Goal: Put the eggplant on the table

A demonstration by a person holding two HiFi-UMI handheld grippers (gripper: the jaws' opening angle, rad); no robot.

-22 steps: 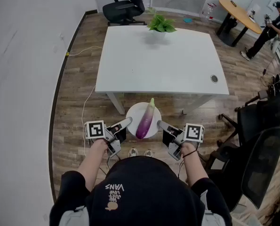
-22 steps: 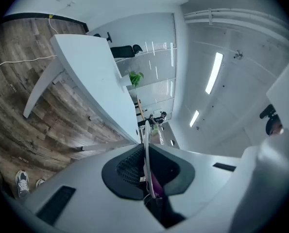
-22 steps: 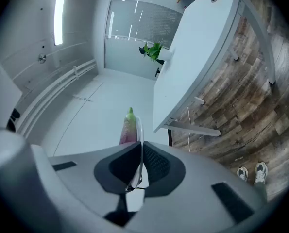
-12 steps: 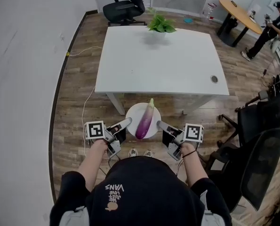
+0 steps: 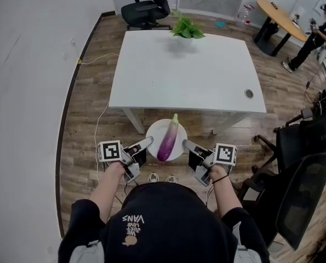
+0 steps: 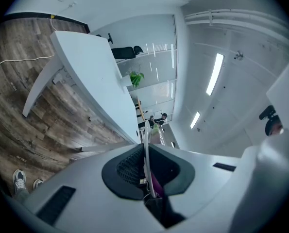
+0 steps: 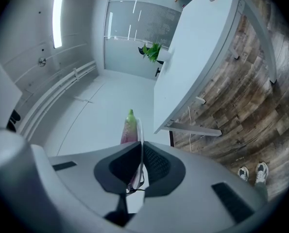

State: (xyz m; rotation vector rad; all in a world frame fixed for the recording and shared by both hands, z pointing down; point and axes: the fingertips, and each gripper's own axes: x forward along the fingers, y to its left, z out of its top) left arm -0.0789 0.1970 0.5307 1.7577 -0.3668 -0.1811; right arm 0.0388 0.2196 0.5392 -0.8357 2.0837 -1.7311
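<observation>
left hand-held gripper, right hand-held gripper, both pinching plate rim

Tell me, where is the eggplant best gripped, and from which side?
Probably across its thick purple middle, from above. The eggplant lies lengthwise on the white plate, green tip toward the table, so its long sides are free. The left gripper and right gripper clamp the plate's rim.

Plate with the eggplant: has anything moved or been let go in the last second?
Nothing visibly changed. The left gripper and right gripper stay shut on opposite edges of the plate, the eggplant lies on it as before, and it is not yet over the table.
</observation>
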